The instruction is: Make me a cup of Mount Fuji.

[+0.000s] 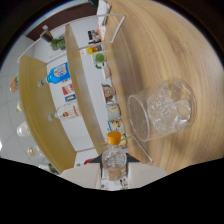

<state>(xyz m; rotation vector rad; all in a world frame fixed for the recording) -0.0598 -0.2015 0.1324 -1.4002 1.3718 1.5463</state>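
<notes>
A small clear bottle [114, 159] with an orange cap [114, 137] sits between my fingers, and my gripper [114, 165] is shut on its body. The cap is on. The whole scene appears turned on its side, so the bottle is held tilted. Just beyond the cap and to one side stands a clear glass mug [162, 112] filled with ice cubes, resting on the wooden table [165, 45]. The mug's mouth faces toward the bottle's side. Only the dark inner edges of the fingers [98, 160] show beside the bottle.
Behind the table's edge runs a white and wood shelf unit [75, 90] holding a blue bottle [59, 73], a clear bottle [67, 111], green items [100, 59] and small cards and packets. A thin wire frame [117, 30] stands at the table's edge.
</notes>
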